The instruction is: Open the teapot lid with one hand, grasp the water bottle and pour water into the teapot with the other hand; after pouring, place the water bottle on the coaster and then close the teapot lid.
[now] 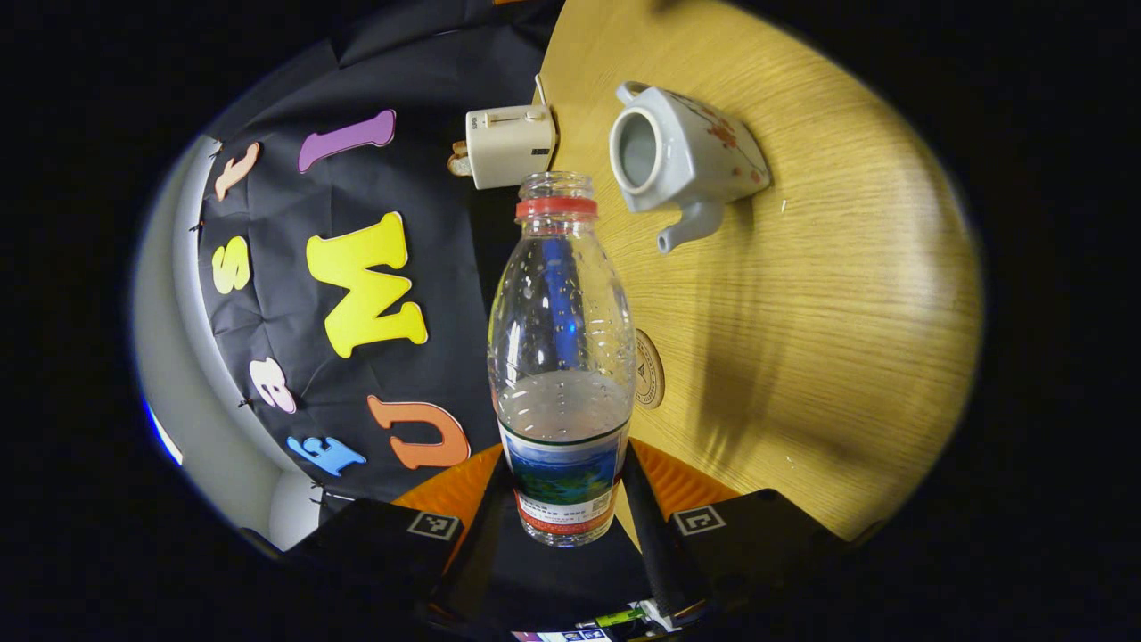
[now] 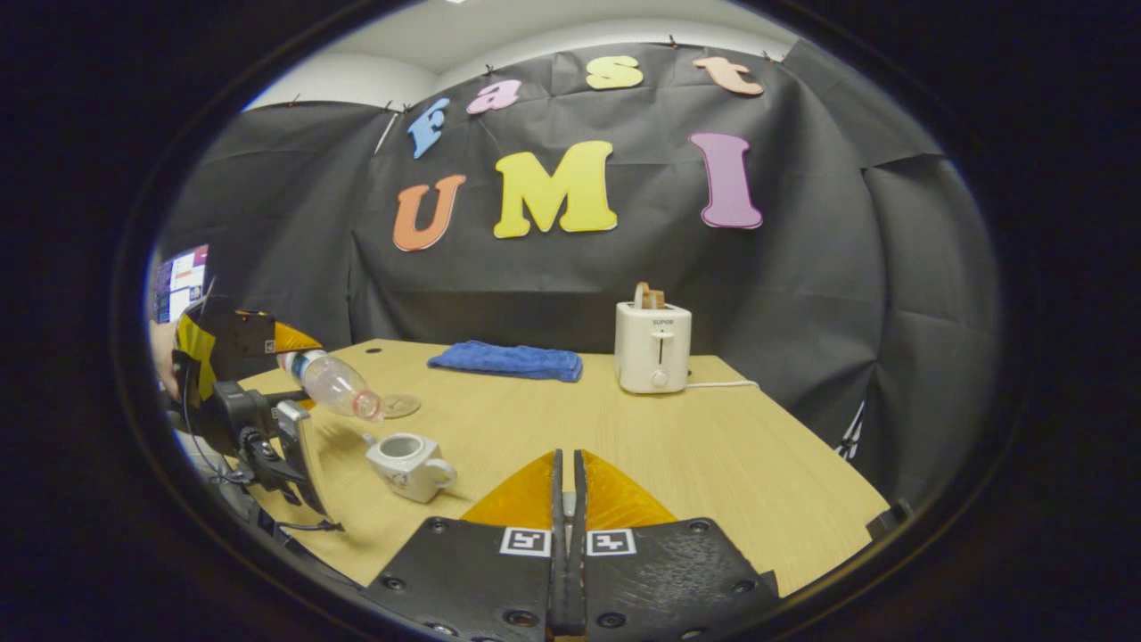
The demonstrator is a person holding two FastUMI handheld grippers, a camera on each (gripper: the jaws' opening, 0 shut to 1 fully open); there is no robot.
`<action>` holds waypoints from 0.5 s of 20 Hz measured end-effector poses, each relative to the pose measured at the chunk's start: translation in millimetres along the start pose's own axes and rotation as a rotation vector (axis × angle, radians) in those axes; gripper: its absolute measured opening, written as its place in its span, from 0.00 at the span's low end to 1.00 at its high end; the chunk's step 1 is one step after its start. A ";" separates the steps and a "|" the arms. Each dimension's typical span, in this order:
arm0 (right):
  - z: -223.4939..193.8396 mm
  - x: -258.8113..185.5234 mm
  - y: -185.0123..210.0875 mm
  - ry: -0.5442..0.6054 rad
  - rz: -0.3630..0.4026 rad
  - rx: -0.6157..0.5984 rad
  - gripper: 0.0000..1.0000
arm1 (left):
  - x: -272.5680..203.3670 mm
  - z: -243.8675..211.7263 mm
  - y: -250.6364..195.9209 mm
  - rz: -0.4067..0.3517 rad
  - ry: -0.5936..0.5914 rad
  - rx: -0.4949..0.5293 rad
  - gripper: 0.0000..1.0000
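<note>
in the left gripper view we see the left tongs (image 1: 566, 513) clamped on the labelled lower part of the water bottle (image 1: 562, 357), one finger pressing each side; the bottle has no cap, only a red ring under its open mouth, and water sits in its lower half. beyond the mouth lies the white teapot (image 1: 682, 156) with red floral marks, its lid off and the round opening bare, spout toward us, standing on the wooden surface (image 1: 847, 294). a round coaster (image 1: 649, 368) peeks out from behind the bottle, flat on the surface. a cream toaster (image 1: 508, 144) stands near the booth wall.

in the right gripper view the right tongs (image 2: 567, 499) are closed, fingers pressed together with nothing between them (no lid in them), hovering over the surface (image 2: 713, 446). far off to the left we see the left tongs (image 2: 267, 374) holding the bottle (image 2: 332, 383) tilted, mouth down above the teapot (image 2: 408, 464), with the coaster (image 2: 400, 406) just behind. a folded blue cloth (image 2: 506, 360) lies beside the toaster (image 2: 652, 346), which has toast in its slot
</note>
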State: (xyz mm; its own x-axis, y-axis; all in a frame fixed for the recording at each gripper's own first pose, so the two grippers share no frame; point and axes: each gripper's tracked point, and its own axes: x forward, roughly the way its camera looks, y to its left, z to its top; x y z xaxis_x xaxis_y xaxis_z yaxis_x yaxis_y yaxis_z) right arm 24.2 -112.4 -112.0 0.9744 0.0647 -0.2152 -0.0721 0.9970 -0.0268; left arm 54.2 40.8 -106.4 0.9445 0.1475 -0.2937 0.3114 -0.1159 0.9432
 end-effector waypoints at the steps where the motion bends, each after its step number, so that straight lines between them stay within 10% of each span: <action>1: 0.1 0.5 -0.2 0.000 0.000 0.000 0.00 | 1.7 -0.5 3.4 0.006 0.002 0.011 0.71; 10: 0.4 -0.4 4.7 -0.002 0.010 0.001 0.00 | 8.0 5.6 13.8 0.044 -0.004 0.118 0.72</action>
State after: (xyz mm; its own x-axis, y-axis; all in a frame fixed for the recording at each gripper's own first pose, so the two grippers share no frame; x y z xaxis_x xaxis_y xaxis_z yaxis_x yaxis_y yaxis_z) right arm 23.6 -107.7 -111.7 0.9741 0.0748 -0.2136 -0.0817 0.9964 -0.0239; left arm 66.7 34.9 -96.7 0.9578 0.1355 -0.2534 0.2797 -0.2374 0.9303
